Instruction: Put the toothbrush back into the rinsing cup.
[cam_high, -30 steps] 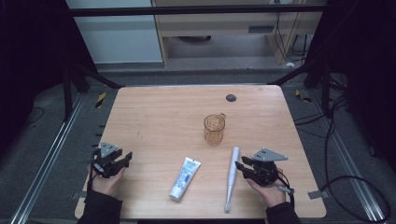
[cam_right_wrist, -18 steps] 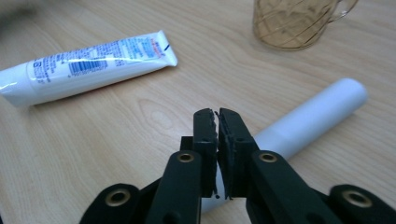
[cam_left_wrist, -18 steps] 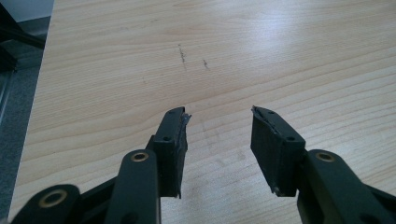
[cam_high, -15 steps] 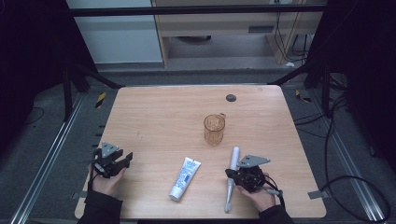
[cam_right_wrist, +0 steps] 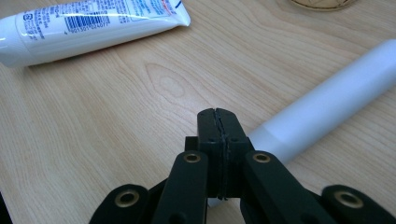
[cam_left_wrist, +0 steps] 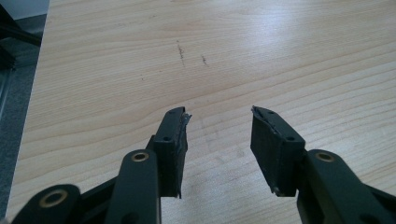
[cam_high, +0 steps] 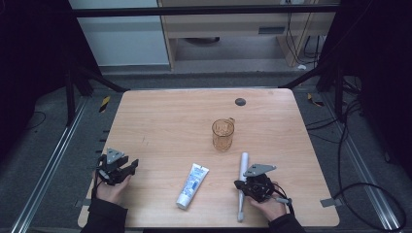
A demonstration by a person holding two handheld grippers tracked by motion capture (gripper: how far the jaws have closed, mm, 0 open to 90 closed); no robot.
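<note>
**Closed at the toothbrush, near the front edge**

My right gripper (cam_right_wrist: 218, 114) has its jaws pressed flat together over the toothbrush (cam_right_wrist: 327, 102). I cannot tell whether they pinch it. I'd reopen, straddle the handle squarely, then close. My left gripper (cam_left_wrist: 219, 114) waits half open and empty. The table (cam_high: 160, 116) edge is near. There is free room towards the cup (cam_high: 223, 134), and the tube (cam_high: 192, 185) lies beside.

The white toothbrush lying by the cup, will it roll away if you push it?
Probably a little: the toothbrush has a round, smooth handle, lying flat on the table. It looks stiff and light, and maybe slippery for the right gripper.
</note>
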